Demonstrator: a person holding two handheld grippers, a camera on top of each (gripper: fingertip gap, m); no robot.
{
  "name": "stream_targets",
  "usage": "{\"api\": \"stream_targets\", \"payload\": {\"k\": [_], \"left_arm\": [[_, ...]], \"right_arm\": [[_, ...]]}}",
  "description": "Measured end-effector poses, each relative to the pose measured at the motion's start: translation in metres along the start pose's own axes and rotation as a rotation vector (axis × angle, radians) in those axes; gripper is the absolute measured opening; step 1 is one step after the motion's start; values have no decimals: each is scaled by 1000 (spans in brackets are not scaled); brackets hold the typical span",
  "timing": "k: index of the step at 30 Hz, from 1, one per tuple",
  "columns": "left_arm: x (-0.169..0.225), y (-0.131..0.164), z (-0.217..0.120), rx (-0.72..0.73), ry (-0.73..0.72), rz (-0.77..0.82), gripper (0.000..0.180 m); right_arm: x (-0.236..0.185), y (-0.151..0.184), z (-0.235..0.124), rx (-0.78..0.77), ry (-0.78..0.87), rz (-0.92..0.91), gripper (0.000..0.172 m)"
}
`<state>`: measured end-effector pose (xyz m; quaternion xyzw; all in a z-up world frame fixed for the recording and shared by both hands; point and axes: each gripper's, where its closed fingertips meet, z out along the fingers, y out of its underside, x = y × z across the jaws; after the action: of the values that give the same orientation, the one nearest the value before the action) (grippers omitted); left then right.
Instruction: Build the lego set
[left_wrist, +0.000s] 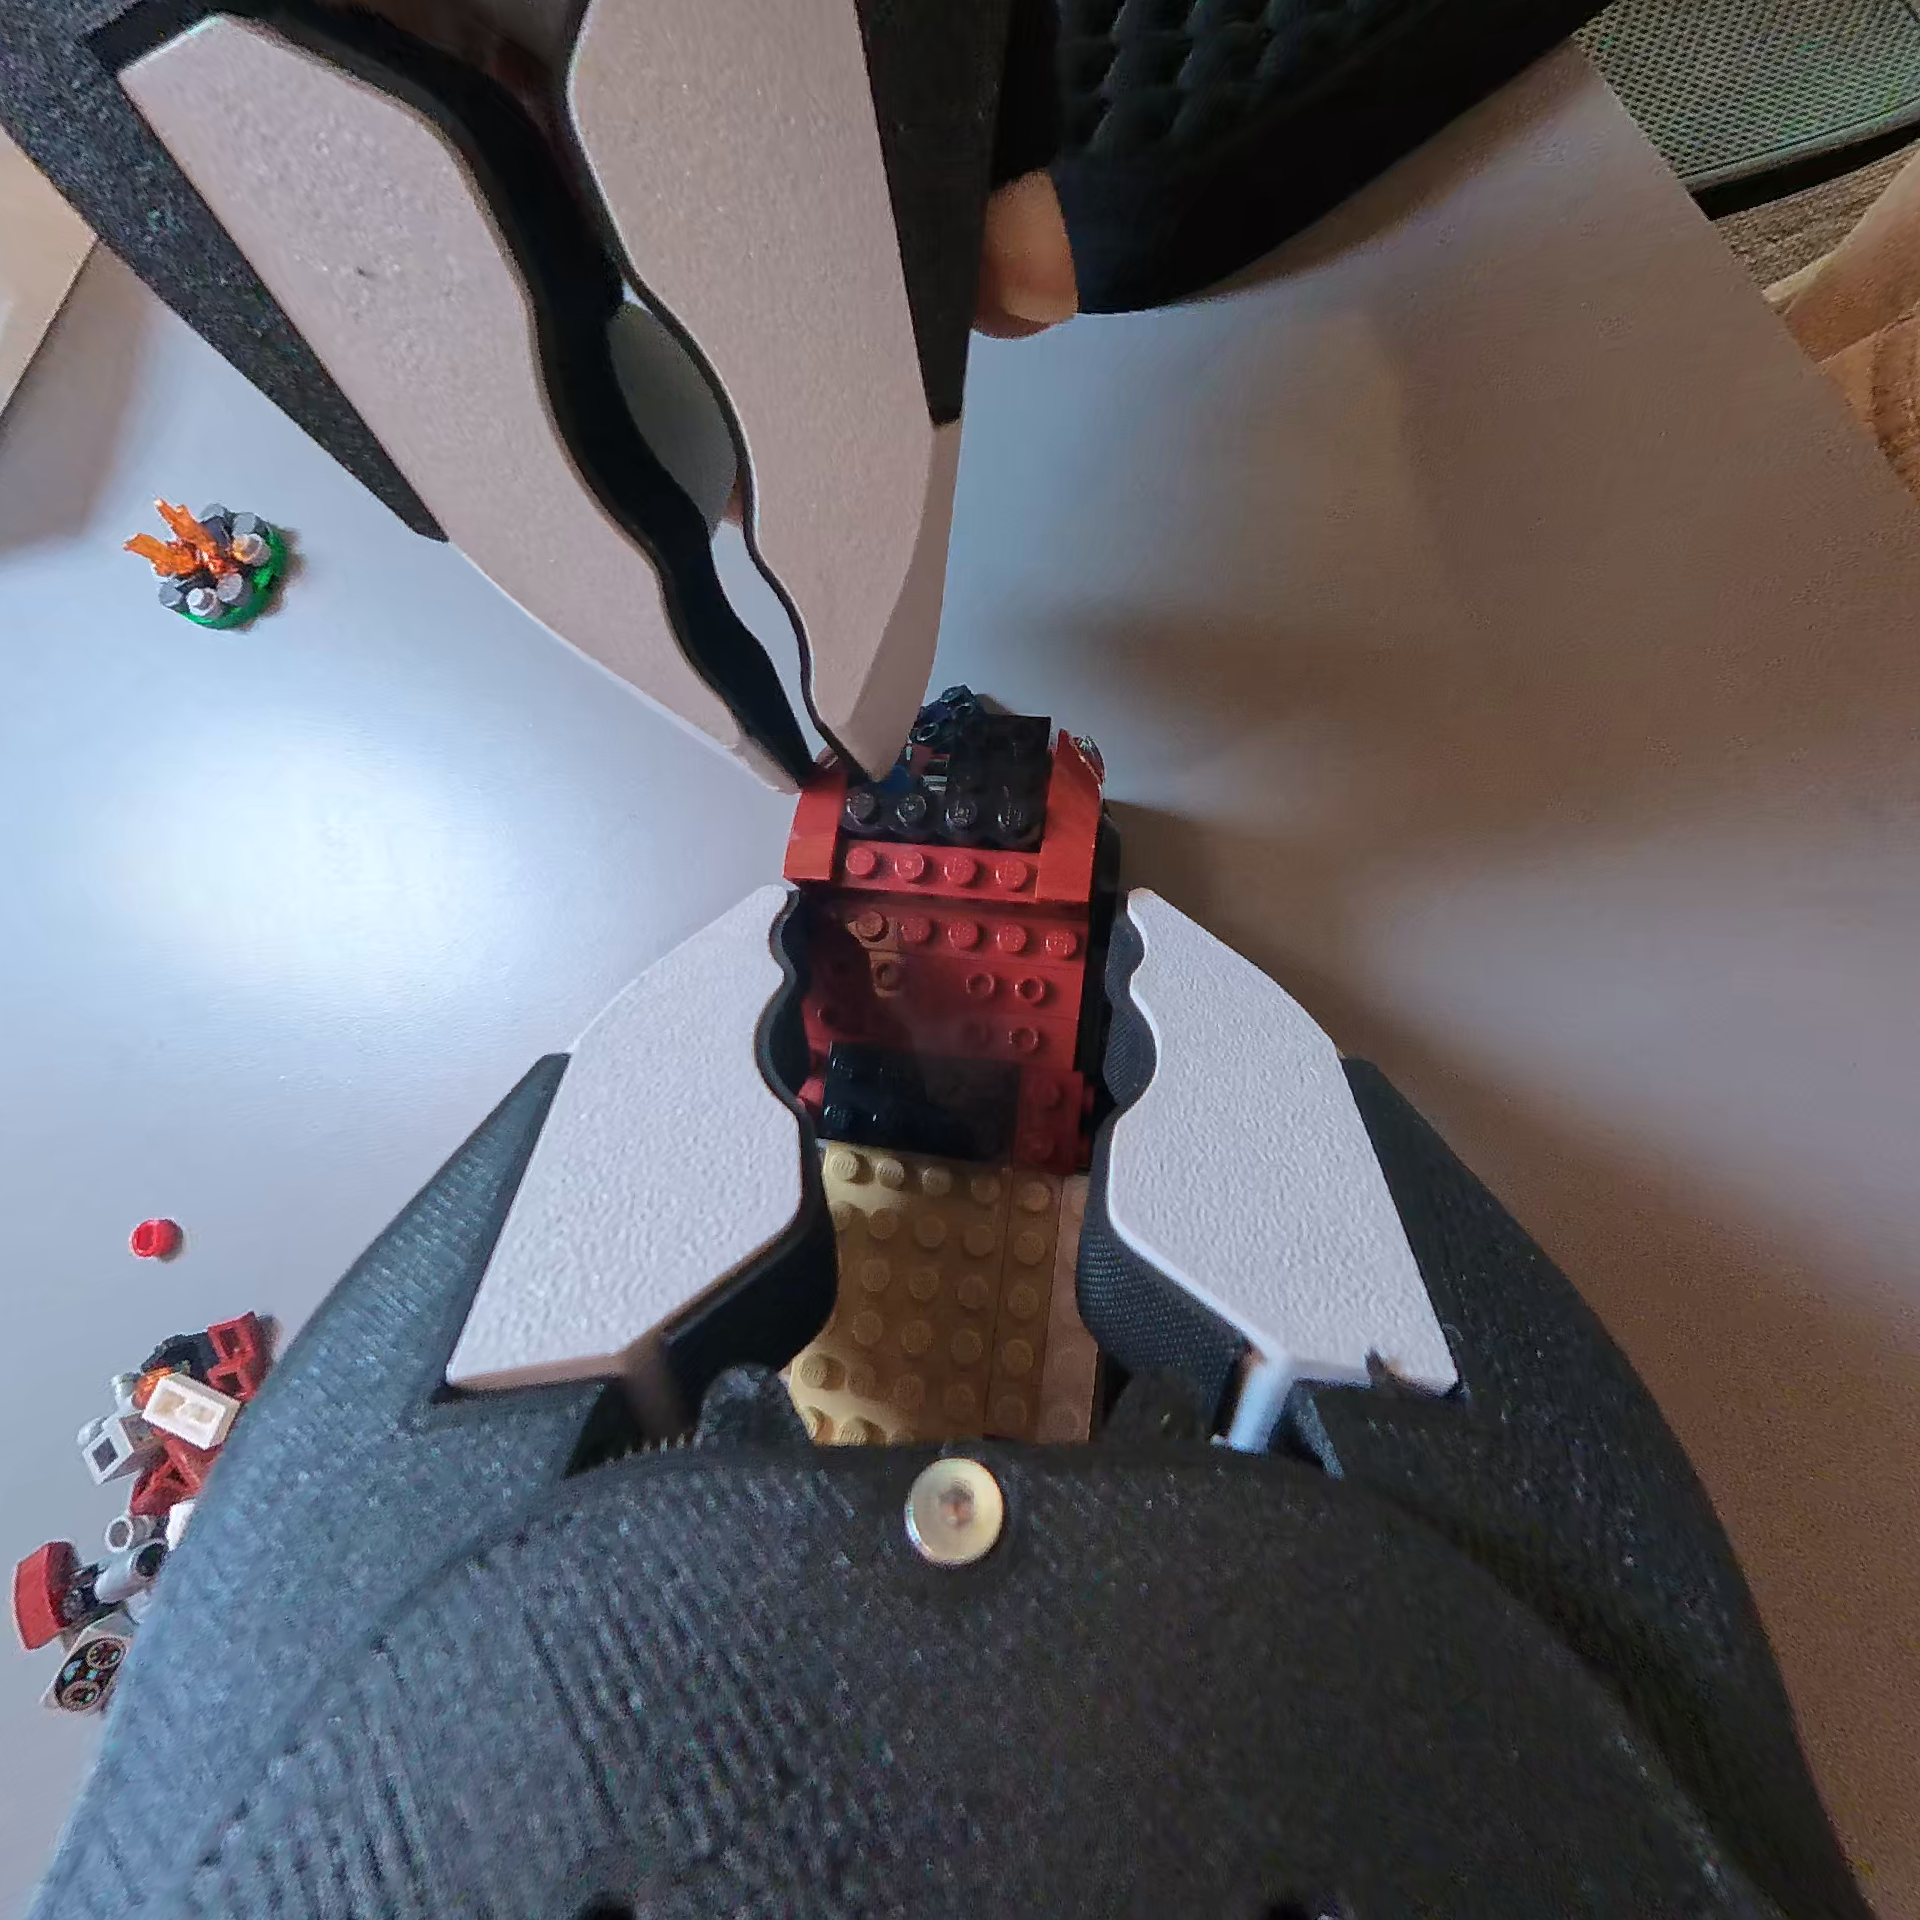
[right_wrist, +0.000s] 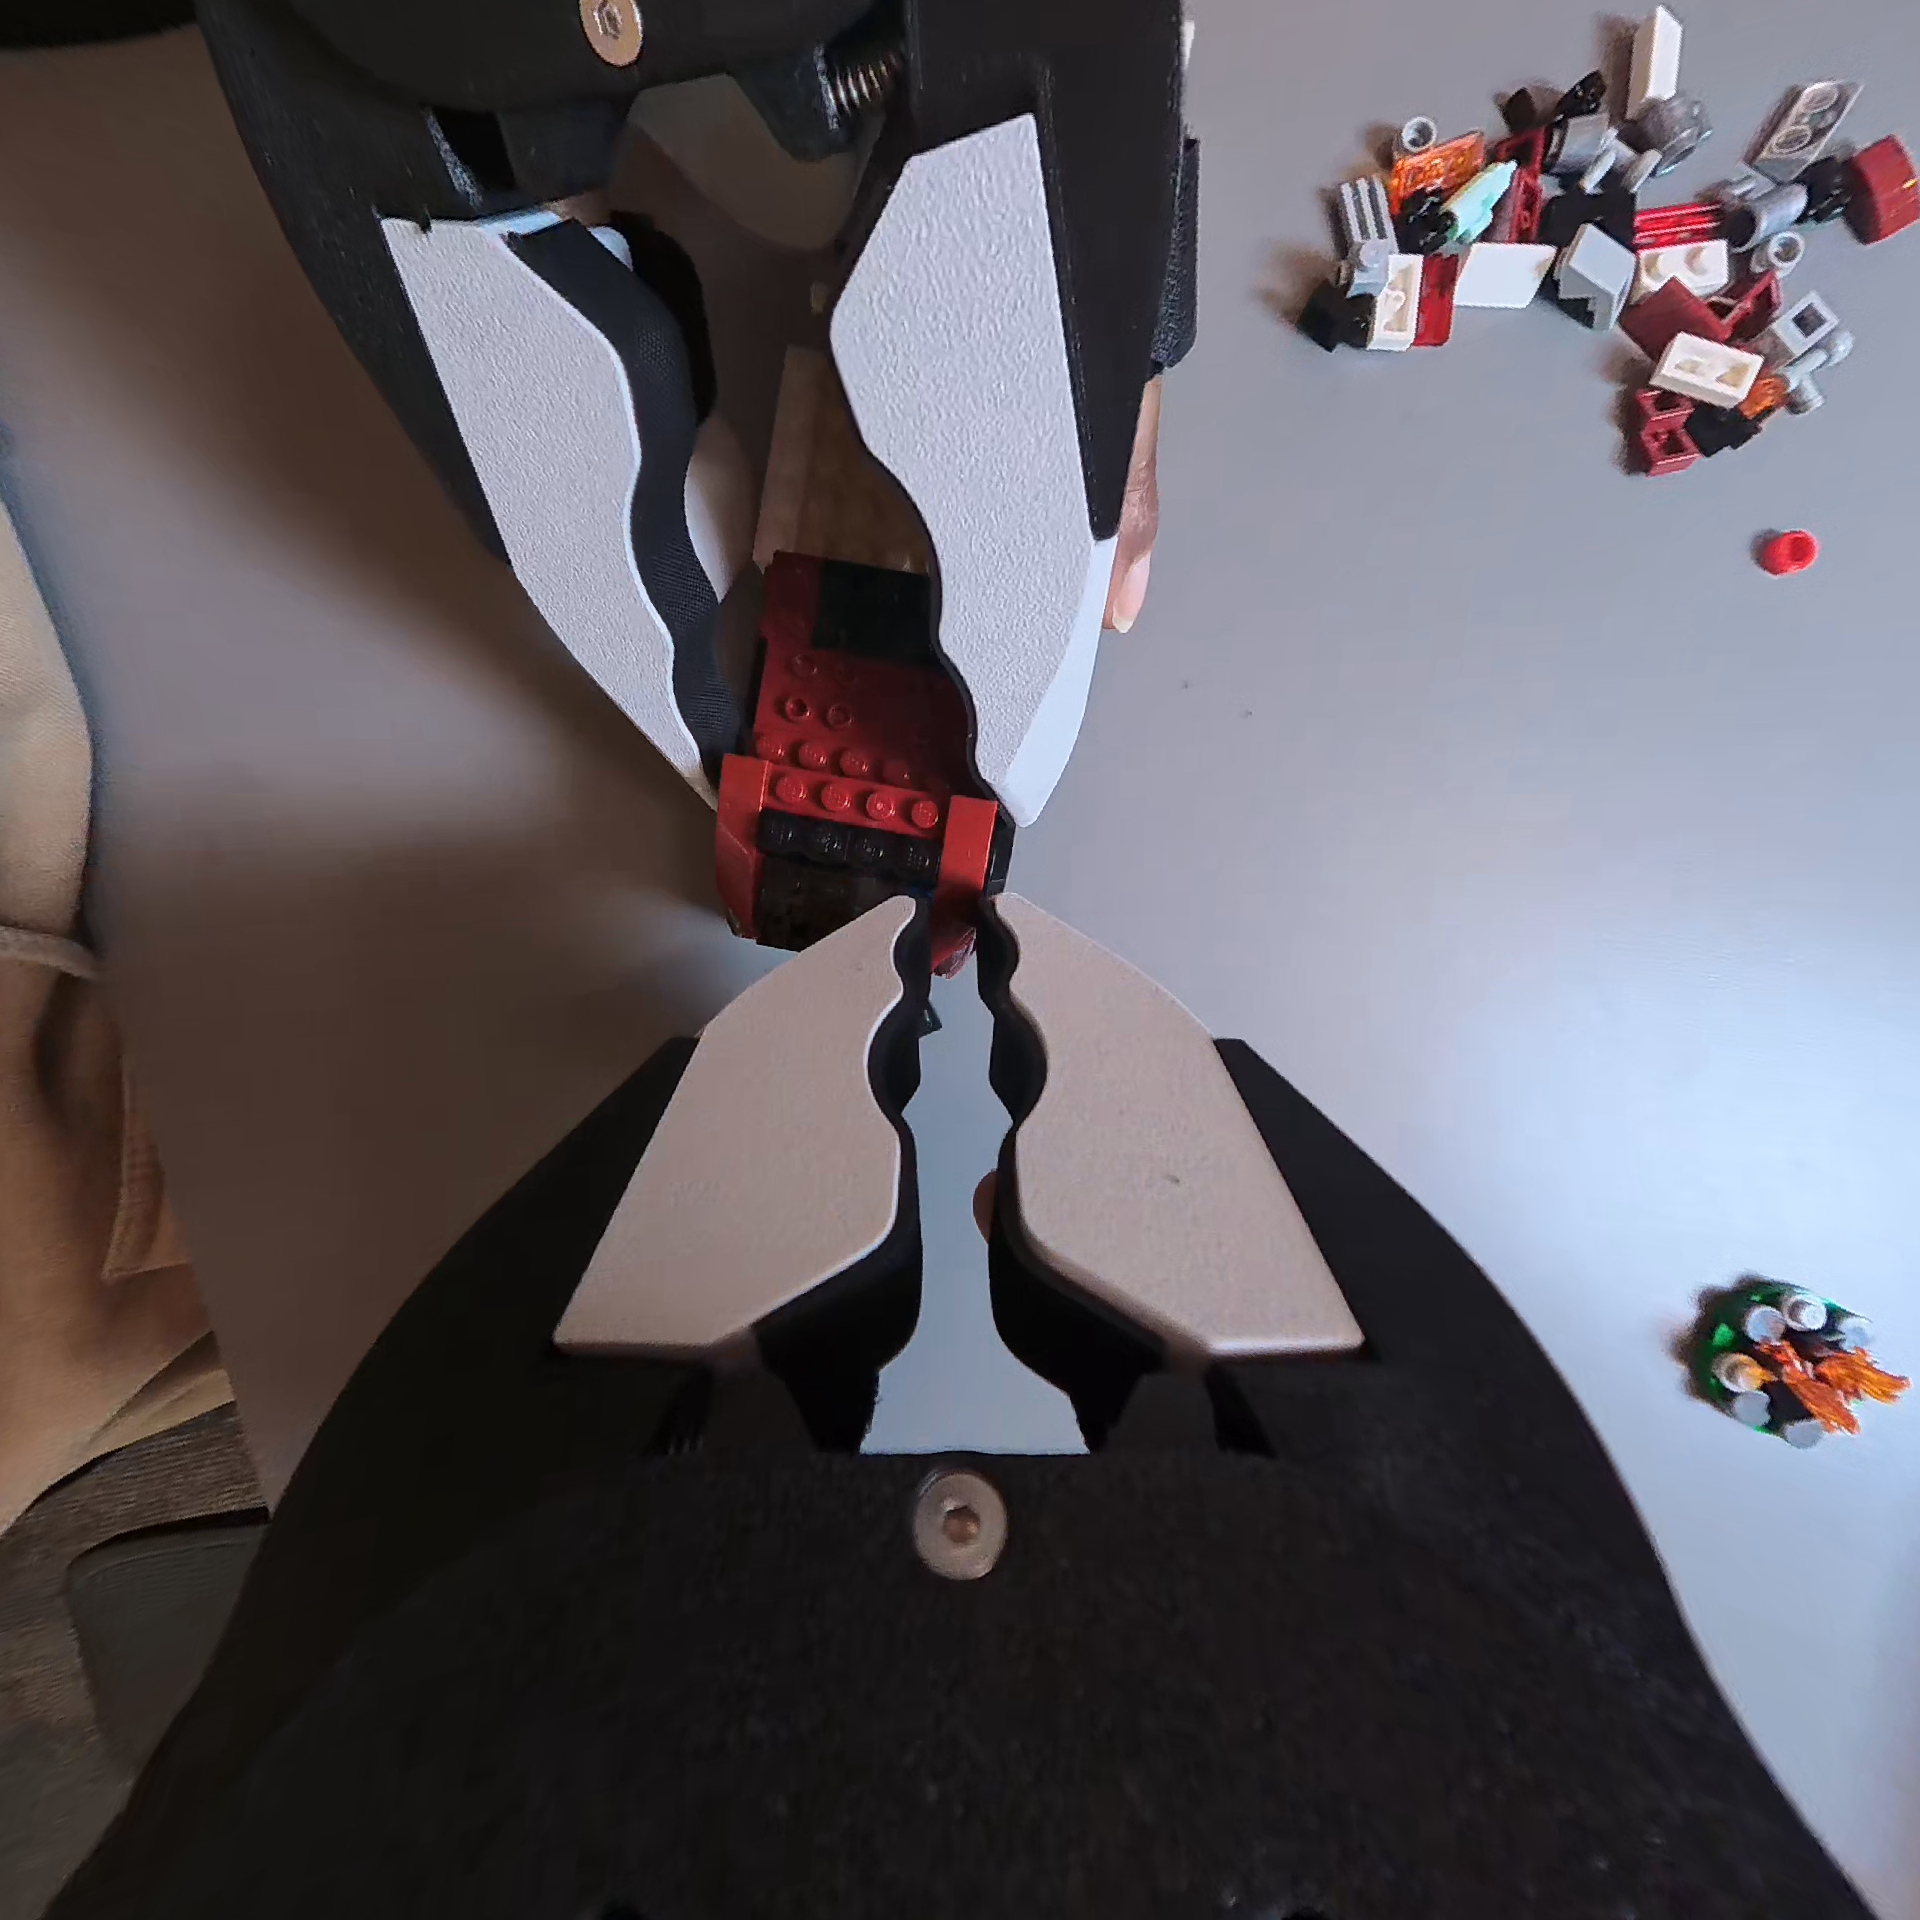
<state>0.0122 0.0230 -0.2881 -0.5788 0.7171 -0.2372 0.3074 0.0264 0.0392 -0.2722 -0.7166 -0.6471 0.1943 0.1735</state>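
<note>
My left gripper (left_wrist: 956, 904) is shut on a brick model (left_wrist: 966, 966) of dark red and black pieces on a tan plate (left_wrist: 935, 1278). It holds the model by its two long sides above the grey table (left_wrist: 1403, 831). My right gripper (right_wrist: 948, 914) is closed on a red curved piece (right_wrist: 961, 831) at a corner of the model's far end. In the left wrist view the right gripper (left_wrist: 831, 774) comes down from the top onto that corner. In the right wrist view the left gripper (right_wrist: 868, 810) clamps the model (right_wrist: 831, 727) from the far side.
A pile of loose small bricks (right_wrist: 1621, 239) lies on the table and also shows in the left wrist view (left_wrist: 156, 1455). A single red round stud (right_wrist: 1787, 551) lies near it. A small green campfire build with orange flames (right_wrist: 1787, 1371) stands apart. A person's fingertip (left_wrist: 1023, 260) shows behind the right gripper. The grippers are tip to tip, or close to it.
</note>
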Motion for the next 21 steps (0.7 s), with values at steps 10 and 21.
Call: {"api": "stream_targets", "payload": {"k": [10, 21], "left_arm": [[1, 0, 0, 3, 13, -12, 56], [2, 1, -1, -9, 7, -2, 56]], "right_arm": [[3, -9, -11, 85, -67, 41, 8], [40, 15, -17, 19, 88, 61, 8]]}}
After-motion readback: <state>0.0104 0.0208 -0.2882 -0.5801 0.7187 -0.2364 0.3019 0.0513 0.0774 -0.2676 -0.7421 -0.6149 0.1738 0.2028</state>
